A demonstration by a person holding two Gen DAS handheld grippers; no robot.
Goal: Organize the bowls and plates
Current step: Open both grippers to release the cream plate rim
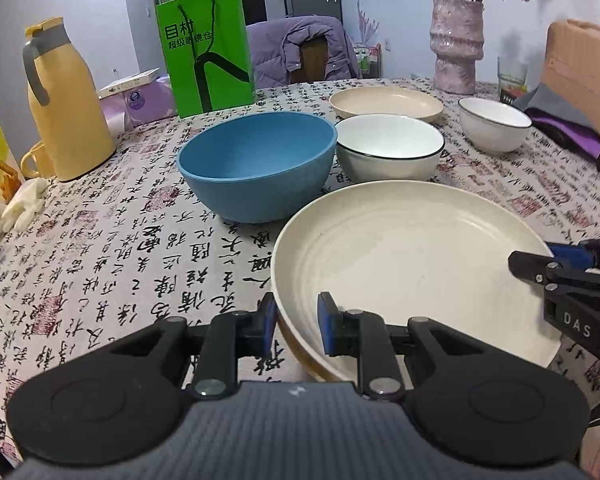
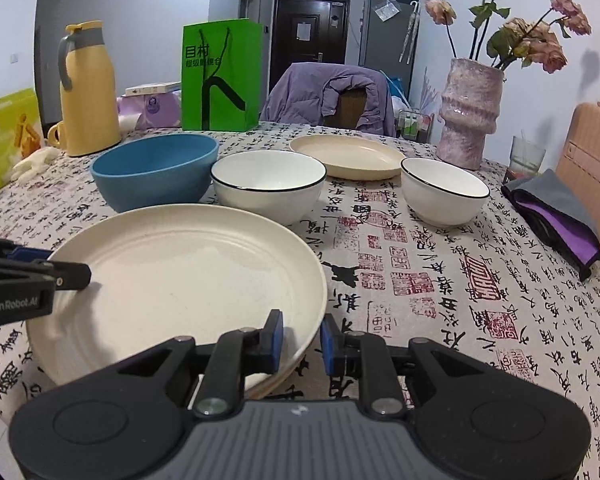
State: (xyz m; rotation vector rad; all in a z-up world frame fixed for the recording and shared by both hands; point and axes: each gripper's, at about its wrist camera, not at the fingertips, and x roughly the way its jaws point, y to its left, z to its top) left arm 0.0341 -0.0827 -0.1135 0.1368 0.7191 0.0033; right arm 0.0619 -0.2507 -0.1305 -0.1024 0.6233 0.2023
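A dining room with a dark door at the back; a desk [image 1: 100, 248] under a cloth printed with calligraphy carries everything. Taking the big cream plate [image 1: 400, 264] as the landmark and going left to right: far to its left stands a yellow jug [image 1: 66, 112], behind and left of it a green paper bag [image 1: 206, 48], then a blue bowl [image 1: 256, 168] just behind its left rim. A white bowl [image 1: 388, 146] sits directly behind it, with a smaller cream plate [image 1: 386, 102] behind that. A second white bowl [image 1: 494, 124] lies behind and to its right, and a pink vase [image 1: 458, 44] stands farther back.

The plate is held from both sides. The left claw [image 1: 296, 326] straddles its near-left rim, one blue pad outside and one inside. The right claw [image 2: 302, 342] does the same on the near-right rim. Both stand nearly closed and appear clamped on the rim. The plate looks tilted, its near edge lifted off the cloth, though the claws hide the gap below. Neither hand is nearer, since each already has its edge. The smaller plate lies straight ahead beyond the white bowl, so I judge any carry there must clear that bowl.

Whether a second plate lies underneath is unclear, though a darker edge shows below the near rim. The person's hands are out of view.
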